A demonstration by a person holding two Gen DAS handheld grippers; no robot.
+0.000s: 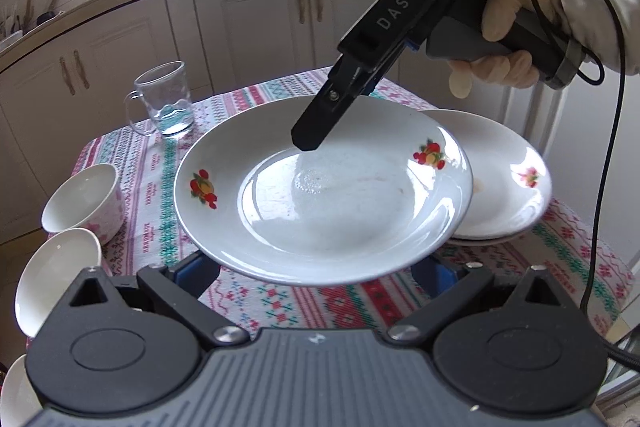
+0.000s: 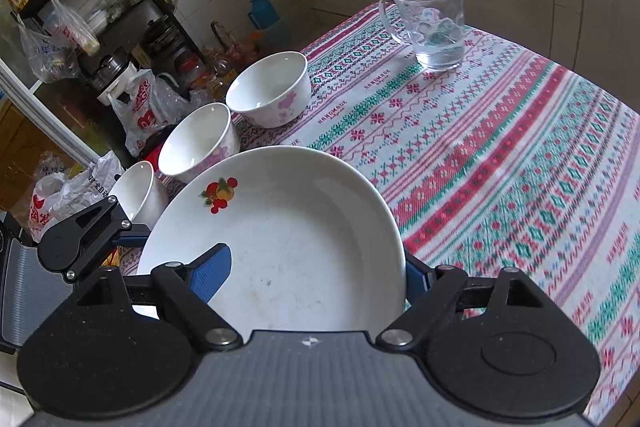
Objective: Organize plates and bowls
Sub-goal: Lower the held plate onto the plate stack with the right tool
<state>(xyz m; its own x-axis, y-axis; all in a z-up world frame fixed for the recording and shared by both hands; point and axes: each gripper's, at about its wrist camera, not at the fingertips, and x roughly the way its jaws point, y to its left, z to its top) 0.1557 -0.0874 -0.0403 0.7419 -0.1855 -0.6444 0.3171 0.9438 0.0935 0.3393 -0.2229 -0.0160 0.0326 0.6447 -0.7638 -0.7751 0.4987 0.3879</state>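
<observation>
A white plate with red fruit prints (image 1: pixel 320 195) is held off the striped tablecloth, seen also in the right wrist view (image 2: pixel 288 235). My right gripper (image 1: pixel 308 139) is shut on its far rim, one blue pad (image 2: pixel 214 269) lying on the plate's face. My left gripper (image 1: pixel 316 273) sits at the near rim with its blue pads (image 1: pixel 196 269) under the plate; its jaws are wide and I cannot tell whether they grip. Two stacked plates (image 1: pixel 504 179) lie to the right, partly under the held plate. Three white bowls (image 2: pixel 272 89) stand in a row on the left edge.
A glass mug (image 1: pixel 166 99) with a little water stands at the table's far left corner, also in the right wrist view (image 2: pixel 434 21). Kitchen cabinets (image 1: pixel 248 11) stand behind the table. Bags and a cluttered shelf (image 2: pixel 100 39) are on the floor beyond the bowls.
</observation>
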